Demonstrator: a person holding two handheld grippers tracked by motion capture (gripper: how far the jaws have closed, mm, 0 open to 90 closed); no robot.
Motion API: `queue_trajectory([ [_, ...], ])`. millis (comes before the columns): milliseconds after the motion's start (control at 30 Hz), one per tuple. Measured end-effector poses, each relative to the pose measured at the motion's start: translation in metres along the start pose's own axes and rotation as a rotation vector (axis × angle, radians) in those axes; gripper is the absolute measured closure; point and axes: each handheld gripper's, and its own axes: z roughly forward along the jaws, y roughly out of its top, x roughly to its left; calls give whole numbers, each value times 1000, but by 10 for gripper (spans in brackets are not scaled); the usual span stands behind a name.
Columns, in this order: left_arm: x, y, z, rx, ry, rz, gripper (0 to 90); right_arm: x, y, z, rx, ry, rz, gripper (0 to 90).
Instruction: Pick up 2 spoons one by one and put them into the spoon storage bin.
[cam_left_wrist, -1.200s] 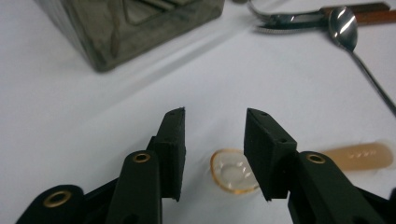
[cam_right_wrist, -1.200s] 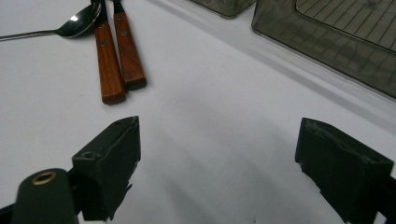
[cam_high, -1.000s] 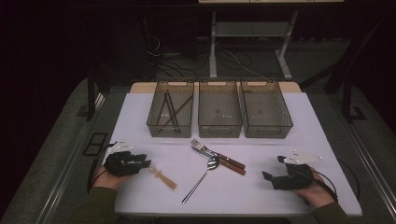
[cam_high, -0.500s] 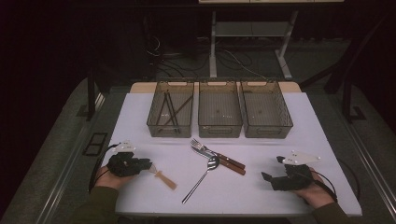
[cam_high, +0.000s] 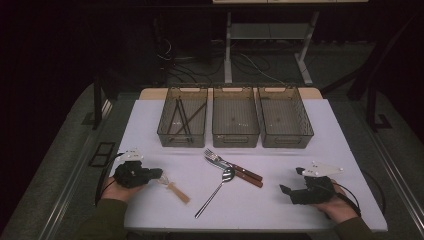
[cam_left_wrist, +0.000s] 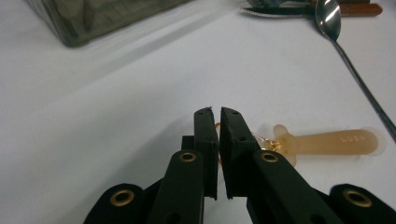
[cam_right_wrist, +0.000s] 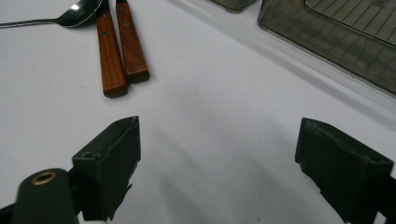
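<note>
Left gripper (cam_left_wrist: 215, 112) closed beside the tan handle (cam_left_wrist: 327, 141).

Bare tabletop (cam_high: 320, 140) is left between the right claw (cam_high: 290, 192) and the wooden handles (cam_high: 248, 176); passage across the middle is barred by the fork (cam_high: 214, 157), spoon (cam_high: 215, 192) and handles; the far edge is walled by three bins (cam_high: 235, 122) set side by side; the stick (cam_high: 175, 190) lies just before the left claw (cam_high: 156, 174).
</note>
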Motion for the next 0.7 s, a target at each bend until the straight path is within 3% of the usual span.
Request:
queue_trajectory([
  [700,-10,13,-8,-119,-5,-7,868,0,0,1,1,-1,0,144],
])
